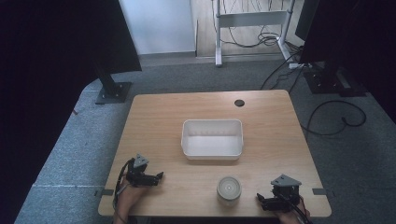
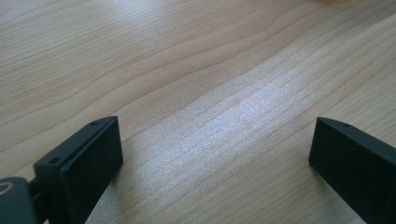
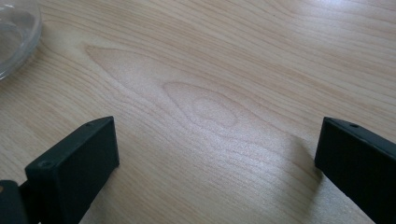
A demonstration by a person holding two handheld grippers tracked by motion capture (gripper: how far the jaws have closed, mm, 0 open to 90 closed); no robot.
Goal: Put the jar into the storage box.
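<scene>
A white rectangular bin (image 1: pixel 212 138) stands empty in the middle of the wooden table (image 1: pixel 163 116). In front of it, near the table's front edge, stands a clear glass jar (image 1: pixel 229 190); its glass base edge (image 3: pixel 14 37) curves into the top left of the right gripper view. My left gripper (image 1: pixel 160 176) rests low at the front left, open, jaws wide apart over bare wood (image 2: pixel 215 140). My right gripper (image 1: pixel 258 199) lies at the front right, just right of the jar, open with nothing between its jaws (image 3: pixel 215 154).
A round cable hole (image 1: pixel 239 102) sits near the table's far edge. Dark monitor stands (image 1: pixel 112 88) and cables (image 1: pixel 336 116) lie on the grey carpet beyond the table. A white desk frame (image 1: pixel 252 21) stands at the back.
</scene>
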